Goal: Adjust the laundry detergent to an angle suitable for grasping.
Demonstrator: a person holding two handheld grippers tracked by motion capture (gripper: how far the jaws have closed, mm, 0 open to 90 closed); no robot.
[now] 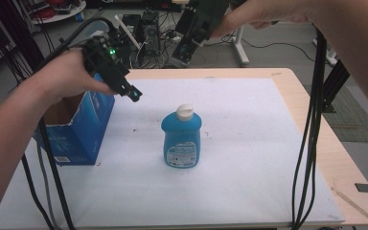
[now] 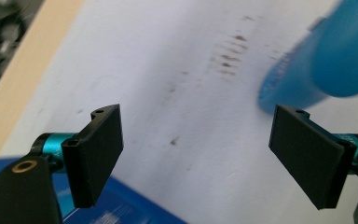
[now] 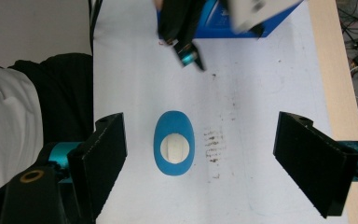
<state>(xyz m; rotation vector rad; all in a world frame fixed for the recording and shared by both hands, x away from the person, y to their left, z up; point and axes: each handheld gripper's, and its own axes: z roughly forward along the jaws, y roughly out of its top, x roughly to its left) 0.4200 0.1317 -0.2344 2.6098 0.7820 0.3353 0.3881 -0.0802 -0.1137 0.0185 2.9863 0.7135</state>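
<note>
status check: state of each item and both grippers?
blue bottle: upright on the white mat, white cap on, untouched.
blue box: standing at the mat's left edge, top open.
left gripper: open, empty, above the box.
right gripper: open, empty, high above the bottle.

Light was soft and even, fairly bright, and the white sheet on the table (image 1: pixel 249 158) showed no glare. The blue bottle (image 1: pixel 182 139) cast only a faint shadow. In the left gripper view the bottle was blurred; the high view looked grainy and slightly soft.
</note>
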